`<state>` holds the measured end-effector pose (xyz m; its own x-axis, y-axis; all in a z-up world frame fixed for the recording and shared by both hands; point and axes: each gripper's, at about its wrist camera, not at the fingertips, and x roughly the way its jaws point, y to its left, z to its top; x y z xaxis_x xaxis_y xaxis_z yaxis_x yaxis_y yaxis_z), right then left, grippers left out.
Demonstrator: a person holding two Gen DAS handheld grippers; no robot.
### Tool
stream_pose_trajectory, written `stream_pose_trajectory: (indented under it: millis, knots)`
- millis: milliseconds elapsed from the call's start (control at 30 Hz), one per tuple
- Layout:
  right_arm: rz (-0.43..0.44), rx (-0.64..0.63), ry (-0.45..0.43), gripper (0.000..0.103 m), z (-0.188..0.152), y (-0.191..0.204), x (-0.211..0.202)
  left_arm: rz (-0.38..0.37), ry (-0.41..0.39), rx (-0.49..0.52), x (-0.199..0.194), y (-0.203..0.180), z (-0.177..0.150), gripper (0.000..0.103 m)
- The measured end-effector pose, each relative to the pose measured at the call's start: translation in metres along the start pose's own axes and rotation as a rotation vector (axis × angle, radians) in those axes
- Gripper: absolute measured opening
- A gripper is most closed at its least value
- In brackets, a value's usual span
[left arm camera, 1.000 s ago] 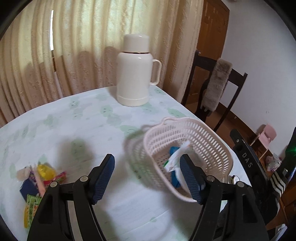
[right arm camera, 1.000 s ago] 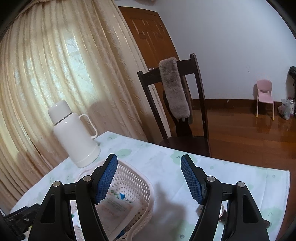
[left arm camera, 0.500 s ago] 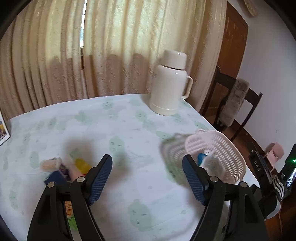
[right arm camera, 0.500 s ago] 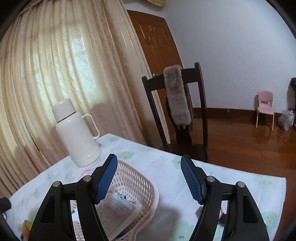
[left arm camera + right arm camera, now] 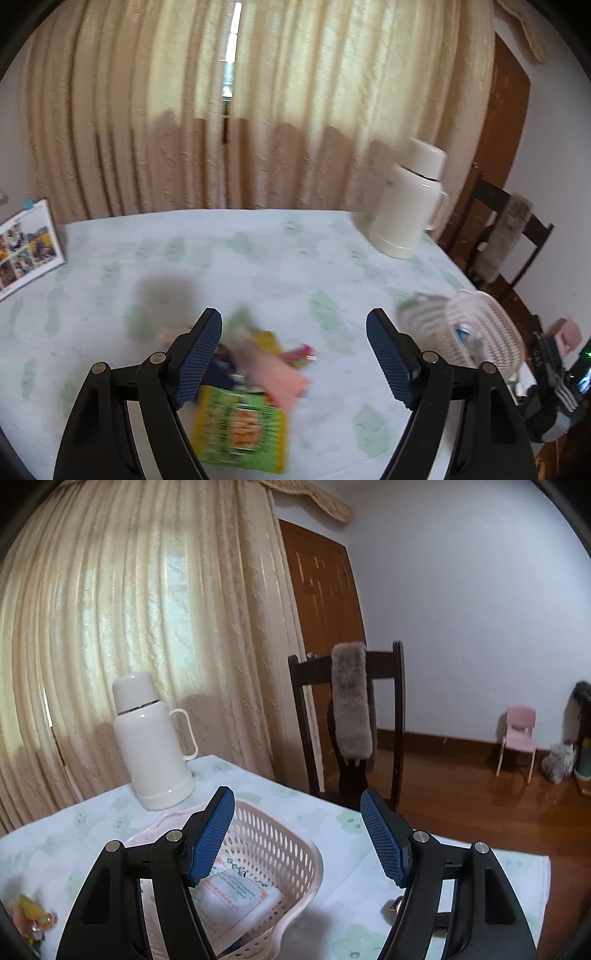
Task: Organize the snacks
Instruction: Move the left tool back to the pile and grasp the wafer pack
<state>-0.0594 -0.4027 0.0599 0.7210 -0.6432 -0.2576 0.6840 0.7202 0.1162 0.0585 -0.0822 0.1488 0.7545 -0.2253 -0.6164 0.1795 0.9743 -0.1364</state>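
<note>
A pile of snacks lies on the green-patterned tablecloth: a green packet (image 5: 240,424), a pink packet (image 5: 275,373), a yellow one (image 5: 267,338) and a small red-green candy (image 5: 301,356). My left gripper (image 5: 293,325) hovers open just above this pile, its pads touching nothing. The picture is blurred by motion. A pale pink perforated basket (image 5: 476,325) stands to the right near the table edge. My right gripper (image 5: 298,797) is open and empty above the basket (image 5: 288,842), which holds a white packet (image 5: 236,890). Part of the snack pile (image 5: 31,919) shows at the lower left.
A white thermos (image 5: 410,206) (image 5: 151,738) stands at the back of the table by the curtain. A photo booklet (image 5: 26,247) lies at the far left. A dark chair (image 5: 351,709) with a grey fur wrap stands behind the table corner. A small metal object (image 5: 395,904) lies by the right finger.
The left gripper swung left from over the basket to over the snack pile, and its jaws widened a little. The right gripper shifted slightly and rolled, staying open above the basket.
</note>
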Motion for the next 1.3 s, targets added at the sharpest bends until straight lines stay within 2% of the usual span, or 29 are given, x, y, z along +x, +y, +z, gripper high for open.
stream_pose_trajectory:
  millis: [200, 267, 367, 467, 533, 667, 800, 833, 1000, 1300]
  knots:
    - [-0.006, -0.033, -0.063, 0.072, 0.003, 0.013, -0.023, 0.073, 0.013, -0.068, 0.003, 0.054, 0.004, 0.078]
    - [0.028, -0.043, -0.086, 0.077, 0.004, 0.024, -0.038, 0.085, 0.024, -0.088, 0.007, 0.067, 0.007, 0.078]
    - [0.117, -0.079, -0.091, 0.078, 0.002, 0.046, -0.057, 0.093, 0.030, -0.093, 0.011, 0.079, 0.008, 0.078]
    - [0.254, -0.149, -0.044, 0.079, -0.002, 0.076, -0.069, 0.093, 0.057, -0.082, 0.026, 0.086, 0.006, 0.078]
    - [0.364, -0.191, 0.022, 0.079, -0.008, 0.097, -0.072, 0.104, 0.088, -0.073, 0.040, 0.089, 0.002, 0.078]
    - [0.481, -0.246, 0.120, 0.079, -0.026, 0.129, -0.074, 0.118, 0.156, -0.100, 0.067, 0.100, -0.006, 0.078]
    - [0.531, -0.311, 0.168, 0.079, -0.050, 0.152, -0.078, 0.113, 0.202, -0.140, 0.088, 0.113, -0.014, 0.078]
    - [0.543, -0.325, 0.186, 0.079, -0.056, 0.155, -0.077, 0.088, 0.200, -0.142, 0.092, 0.115, -0.016, 0.078]
    - [0.573, -0.349, 0.261, 0.079, -0.072, 0.159, -0.073, 0.054, 0.235, -0.156, 0.110, 0.119, -0.022, 0.080]
    - [0.595, -0.343, 0.347, 0.079, -0.079, 0.163, -0.061, 0.086, 0.291, -0.137, 0.139, 0.121, -0.038, 0.082]
